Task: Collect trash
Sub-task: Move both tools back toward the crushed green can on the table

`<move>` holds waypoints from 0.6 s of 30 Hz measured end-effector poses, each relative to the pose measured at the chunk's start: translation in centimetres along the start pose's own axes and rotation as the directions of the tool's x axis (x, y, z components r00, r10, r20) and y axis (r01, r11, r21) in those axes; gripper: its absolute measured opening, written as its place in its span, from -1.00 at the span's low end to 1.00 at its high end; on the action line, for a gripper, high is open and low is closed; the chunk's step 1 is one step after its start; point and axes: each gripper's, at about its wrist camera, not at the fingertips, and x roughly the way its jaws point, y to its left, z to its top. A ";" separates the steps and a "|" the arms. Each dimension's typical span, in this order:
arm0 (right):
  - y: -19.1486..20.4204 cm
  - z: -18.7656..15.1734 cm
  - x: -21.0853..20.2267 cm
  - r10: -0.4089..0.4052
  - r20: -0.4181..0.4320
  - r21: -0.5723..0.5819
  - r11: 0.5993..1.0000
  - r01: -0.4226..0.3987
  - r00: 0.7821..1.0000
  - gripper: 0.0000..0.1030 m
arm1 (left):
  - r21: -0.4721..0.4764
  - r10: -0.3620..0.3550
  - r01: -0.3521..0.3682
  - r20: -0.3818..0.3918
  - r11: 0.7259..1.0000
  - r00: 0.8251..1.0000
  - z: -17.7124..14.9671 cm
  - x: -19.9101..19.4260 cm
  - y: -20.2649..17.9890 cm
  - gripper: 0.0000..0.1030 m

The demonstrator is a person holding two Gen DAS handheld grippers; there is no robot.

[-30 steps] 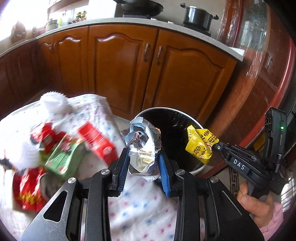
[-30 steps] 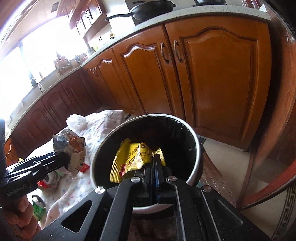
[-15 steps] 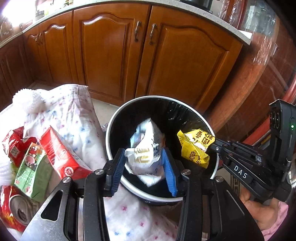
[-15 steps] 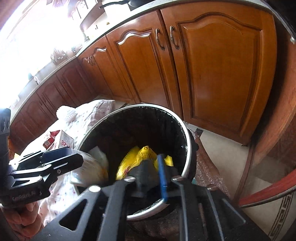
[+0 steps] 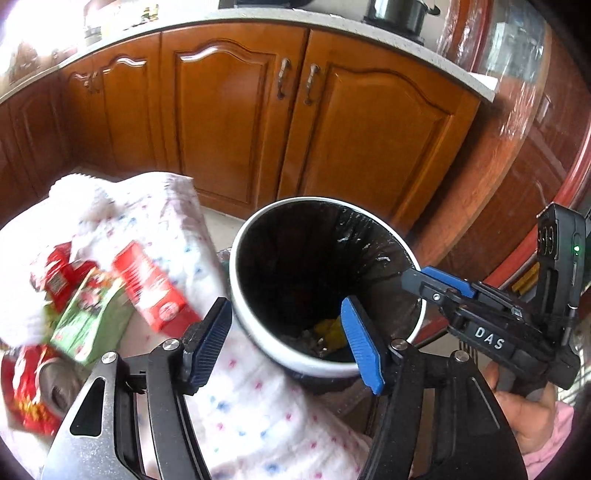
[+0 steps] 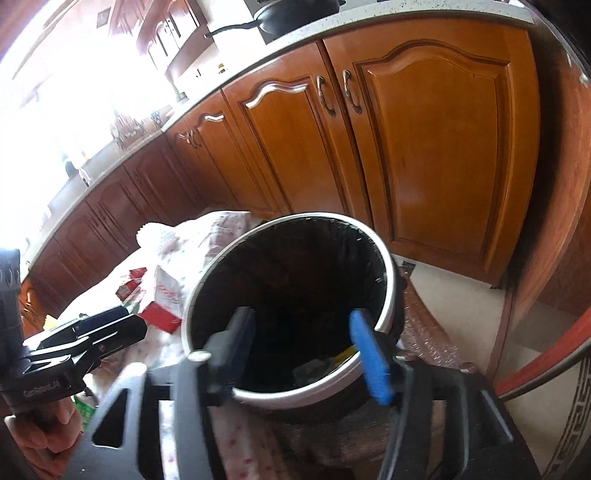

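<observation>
Both the left gripper (image 5: 286, 341) and the right gripper (image 6: 308, 354) have just been opening. They are empty now. The silver bag and the yellow wrapper (image 5: 328, 332) dropped into the bin (image 5: 236, 258).

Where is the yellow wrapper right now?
In the left wrist view, the yellow wrapper lies at the bottom of the bin, just left of the left gripper's right finger.

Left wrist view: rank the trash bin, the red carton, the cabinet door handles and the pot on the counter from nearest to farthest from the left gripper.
1. Trash bin, just ahead of the left gripper, whose fingers straddle its near rim.
2. Red carton, on the dotted cloth to the left; close to the bin in range, but slightly farther.
3. Cabinet door handles, beyond the bin.
4. Pot, on the counter above the cabinets.
</observation>
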 end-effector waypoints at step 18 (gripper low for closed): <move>6.5 -5.3 -1.9 0.122 -0.001 0.019 0.992 -0.122 0.993 0.59 | -0.184 0.079 -0.067 0.059 0.981 0.995 -7.9 -8.9 7.9 0.37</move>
